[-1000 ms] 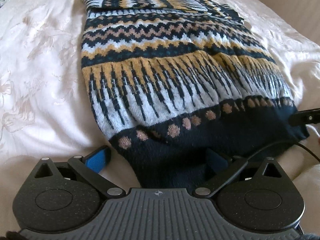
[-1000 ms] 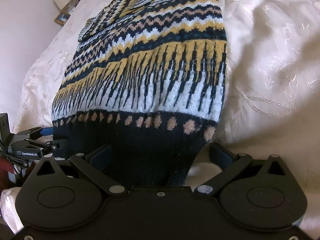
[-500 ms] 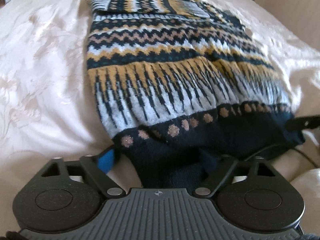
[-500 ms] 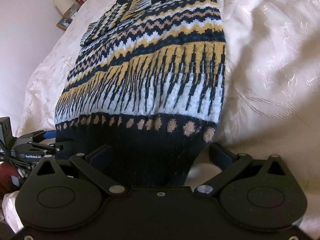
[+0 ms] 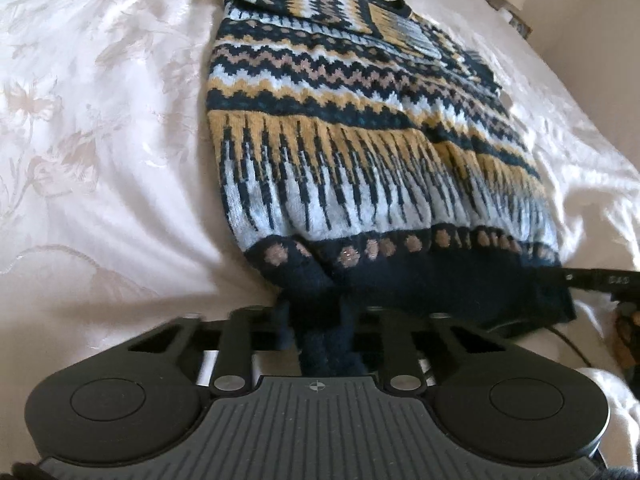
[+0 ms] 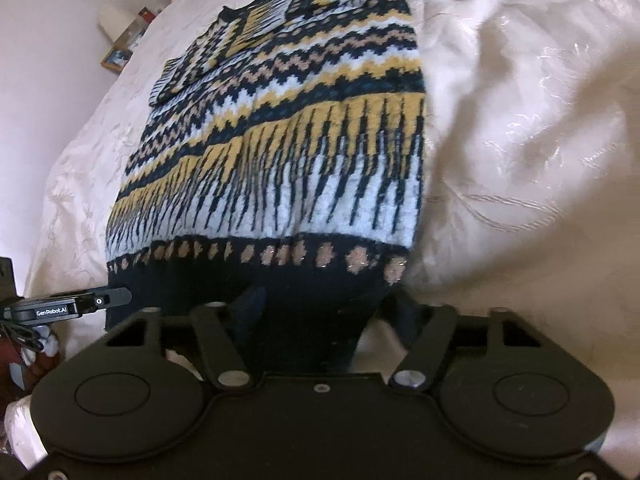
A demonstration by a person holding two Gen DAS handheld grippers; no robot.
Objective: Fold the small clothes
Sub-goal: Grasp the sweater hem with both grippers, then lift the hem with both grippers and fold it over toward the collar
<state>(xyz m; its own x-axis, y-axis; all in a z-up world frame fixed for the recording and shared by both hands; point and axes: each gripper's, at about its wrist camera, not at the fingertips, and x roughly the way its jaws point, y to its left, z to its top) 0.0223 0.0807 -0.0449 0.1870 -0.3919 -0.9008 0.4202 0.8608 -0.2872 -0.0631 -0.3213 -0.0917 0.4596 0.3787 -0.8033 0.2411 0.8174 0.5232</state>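
We see sweater (image 5: 360,152) flat on bed (image 5: 100,140). Left claw (image 5: 316,320) pinched onto navy hem (image 5: 420,280); right claw (image 6: 320,312) half-closed around hem, grip unclear. Corners held for fold toward collar.

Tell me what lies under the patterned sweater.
The sweater lies on a cream embroidered bedspread, which shows all around it. Whatever is directly beneath the knit is covered. Both claws pinch its dark hem.
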